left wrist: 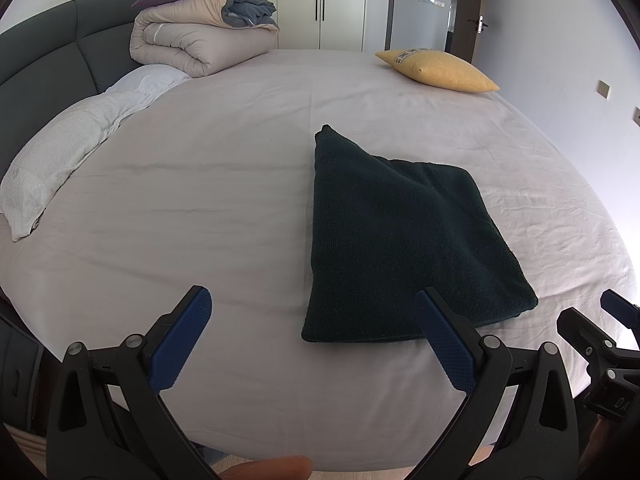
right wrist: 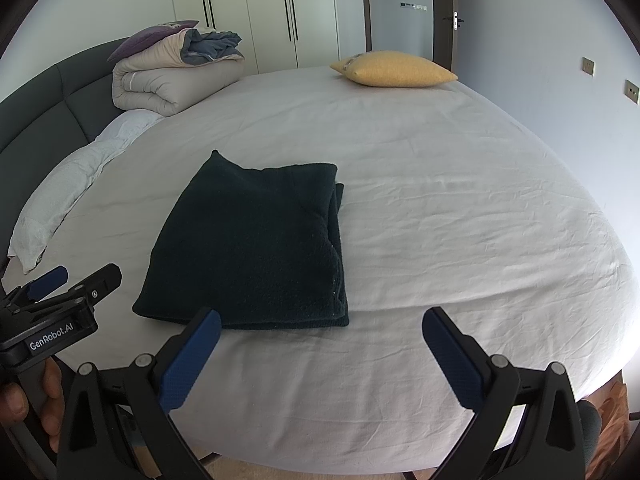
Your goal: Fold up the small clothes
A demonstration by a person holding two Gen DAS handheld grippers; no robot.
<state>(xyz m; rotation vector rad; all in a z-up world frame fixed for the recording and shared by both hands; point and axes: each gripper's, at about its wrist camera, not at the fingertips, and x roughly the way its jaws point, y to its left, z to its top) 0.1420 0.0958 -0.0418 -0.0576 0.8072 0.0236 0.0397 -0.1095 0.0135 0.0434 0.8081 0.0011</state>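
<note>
A dark green knitted garment [left wrist: 400, 248] lies folded into a thick square on the white bed sheet [left wrist: 200, 200]; one corner sticks out at its far left. My left gripper [left wrist: 316, 304] is open above the sheet, with the garment's near edge just ahead of its right finger. The right gripper [left wrist: 616, 312] shows at the far right edge of that view. In the right wrist view the same garment [right wrist: 256, 248] lies ahead and to the left of my open right gripper [right wrist: 320, 324]. A hand holds the left gripper [right wrist: 60, 284] at the lower left.
A rolled beige duvet [left wrist: 192, 36] with a purple cushion on top sits at the far left of the bed by the dark headboard [left wrist: 44, 52]. A white pillow [left wrist: 60, 168] lies along the left side. A yellow cushion [left wrist: 436, 68] rests at the far edge. Wardrobes and a door stand behind.
</note>
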